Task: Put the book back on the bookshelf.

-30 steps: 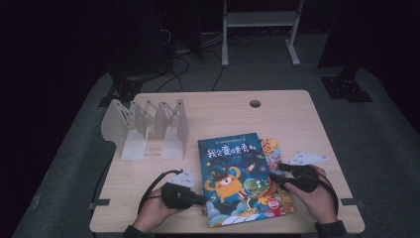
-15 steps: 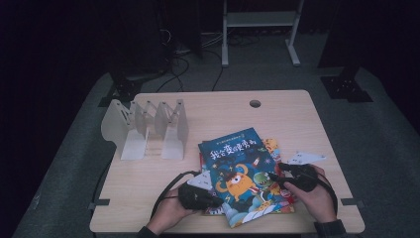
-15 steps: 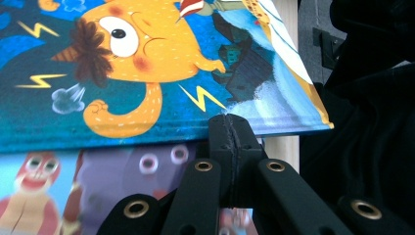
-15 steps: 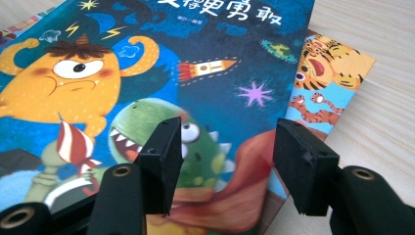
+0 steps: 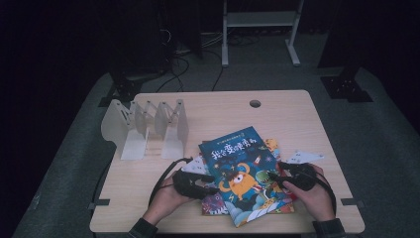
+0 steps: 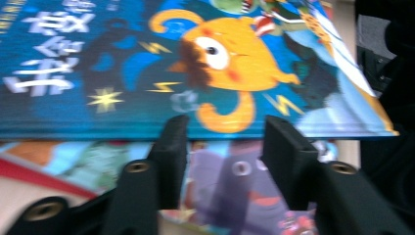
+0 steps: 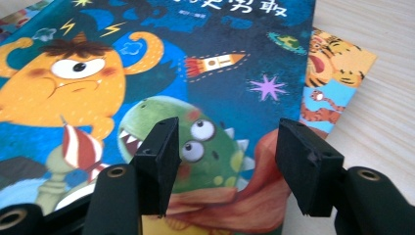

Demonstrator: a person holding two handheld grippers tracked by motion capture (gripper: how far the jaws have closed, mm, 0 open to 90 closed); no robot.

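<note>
Blue book (image 5: pixel 241 171) between left tongs (image 5: pixel 212 184), right tongs (image 5: pixel 274 178)

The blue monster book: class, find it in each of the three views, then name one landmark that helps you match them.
High view: blue monster book lies near the table's front edge, topping the stack.
Left gripper view: upper half, beyond the claw.
Right gripper view: upper left.
Shared landmark: orange one-eyed monster.
</note>
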